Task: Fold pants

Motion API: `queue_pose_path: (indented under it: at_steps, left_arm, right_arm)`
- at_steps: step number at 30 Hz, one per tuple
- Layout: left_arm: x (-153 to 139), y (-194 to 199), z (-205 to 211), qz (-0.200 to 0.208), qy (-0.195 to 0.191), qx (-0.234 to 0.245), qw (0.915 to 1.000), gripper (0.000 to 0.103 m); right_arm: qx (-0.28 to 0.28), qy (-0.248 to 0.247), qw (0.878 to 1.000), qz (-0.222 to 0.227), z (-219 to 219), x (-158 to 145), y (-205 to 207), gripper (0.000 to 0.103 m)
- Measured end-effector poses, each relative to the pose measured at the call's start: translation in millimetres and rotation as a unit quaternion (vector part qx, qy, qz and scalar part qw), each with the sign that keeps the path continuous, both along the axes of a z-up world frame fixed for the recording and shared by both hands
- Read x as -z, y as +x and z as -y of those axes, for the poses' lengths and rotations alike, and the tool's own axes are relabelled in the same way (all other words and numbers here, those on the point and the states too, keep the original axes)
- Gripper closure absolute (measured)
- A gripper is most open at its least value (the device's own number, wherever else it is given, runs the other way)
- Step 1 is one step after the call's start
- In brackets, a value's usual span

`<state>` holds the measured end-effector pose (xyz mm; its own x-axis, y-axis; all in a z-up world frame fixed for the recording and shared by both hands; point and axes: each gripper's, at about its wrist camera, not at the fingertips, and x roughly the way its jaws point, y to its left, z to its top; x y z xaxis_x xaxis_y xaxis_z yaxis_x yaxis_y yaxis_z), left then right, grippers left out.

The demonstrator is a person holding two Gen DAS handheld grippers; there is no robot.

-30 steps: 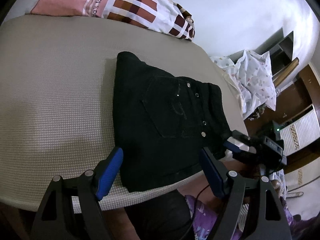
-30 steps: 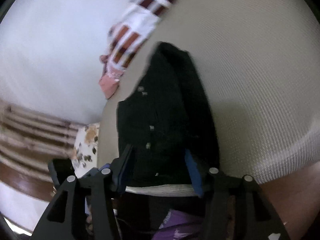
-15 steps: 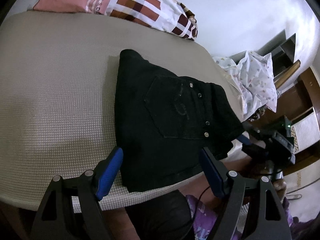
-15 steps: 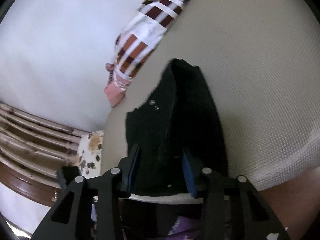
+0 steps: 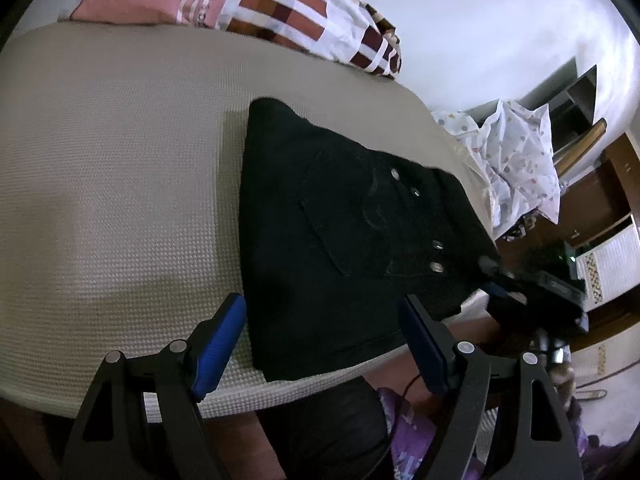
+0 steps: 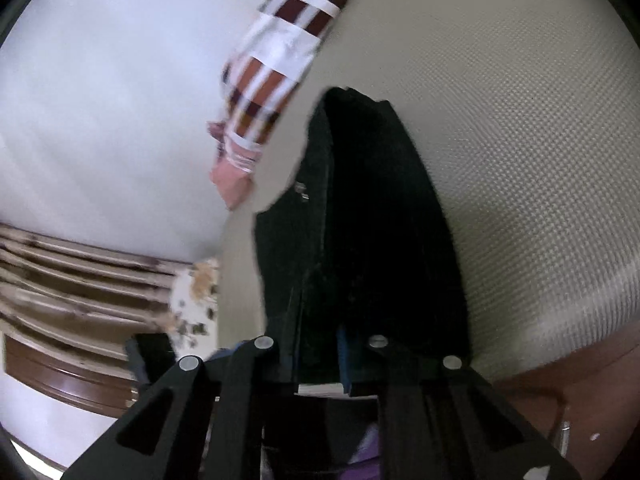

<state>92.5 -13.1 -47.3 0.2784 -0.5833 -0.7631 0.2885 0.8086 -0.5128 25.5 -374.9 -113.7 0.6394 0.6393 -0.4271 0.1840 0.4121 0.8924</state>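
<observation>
Black denim pants (image 5: 340, 240), squarely folded.

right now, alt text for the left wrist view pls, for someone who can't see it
Folded black pants lie on a beige textured bed, studded back pocket facing up. The open left gripper hovers at their near edge, while the right gripper pinches their right corner. A plaid blanket sits at the far edge.

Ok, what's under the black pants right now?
The black pants lie folded on the beige textured mattress, which shows on all sides. Their near edge hangs slightly past its rim, where the right gripper clamps it. Anything beneath the fabric is covered.
</observation>
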Motion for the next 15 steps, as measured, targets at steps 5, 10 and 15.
queue_pose_path:
  at_steps: [5, 10, 15]
  left_arm:
    - [1.8, 2.5, -2.7, 0.003, 0.002, -0.004, 1.0, 0.021]
    - [10.6, 1.1, 0.1, -0.01, 0.007, 0.0, 0.9999, 0.021]
    - [11.4, 1.8, 2.6, -0.002, 0.013, 0.003, 0.9999, 0.021]
  right_arm:
    - [0.002, 0.016, 1.0, -0.01, 0.9, 7.6, -18.5, 0.09]
    - [0.021, 0.082, 0.995, -0.046, 6.3, 49.3, -25.3, 0.091]
    - [0.01, 0.056, 0.997, -0.042, 1.5, 38.8, -23.2, 0.091]
